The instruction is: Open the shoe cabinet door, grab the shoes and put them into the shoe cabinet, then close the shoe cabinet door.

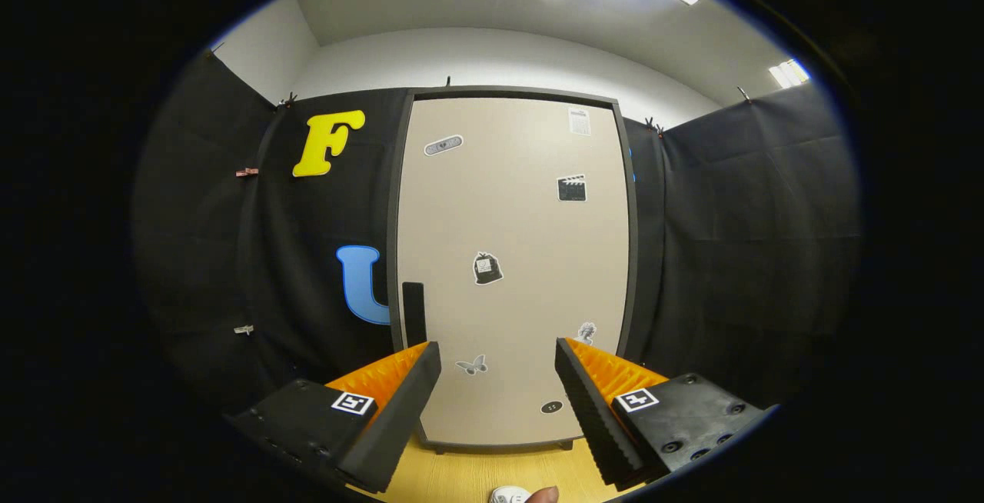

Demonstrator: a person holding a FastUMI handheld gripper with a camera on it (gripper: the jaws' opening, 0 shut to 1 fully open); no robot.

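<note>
Straight ahead of the jaws: tall beige shoe cabinet door with a dark grey frame (511, 257), upright, closed flush in the frame, spanning wider than the gap between the fingers.
Booth walls: black cloth (738, 241) hangs on both sides of the cabinet, clipped along the top; white room wall and ceiling above it.
Floor: light wood-grain surface (461, 476) runs from under the fingers to the foot of the cabinet.
Gripper (498, 380): jaws wide apart, nothing between them, not touching the door. Fingers (400, 403) point at the door's lower part.
Handle: narrow black vertical bar handle (413, 312) on the door's left edge, just above and behind the left fingertip. Contact: cannot tell, looks apart.
Stickers on door: small dark bag-shaped sticker (487, 268) above the gap between the jaws; black clapperboard sticker (572, 188) higher up, right side; grey oblong sticker (443, 144) near the top left; pale paper label (580, 121) at top right; grey butterfly sticker (471, 365) between the fingertips; small dark oval sticker (551, 407) low, near the right finger.
Shoe: white shoe (509, 495), just a rounded bit visible on the floor, below and between the fingers, well short of the cabinet.
Beside shoe: small rounded pinkish shape (544, 494) touching or just next to it, too little visible to identify.
</note>
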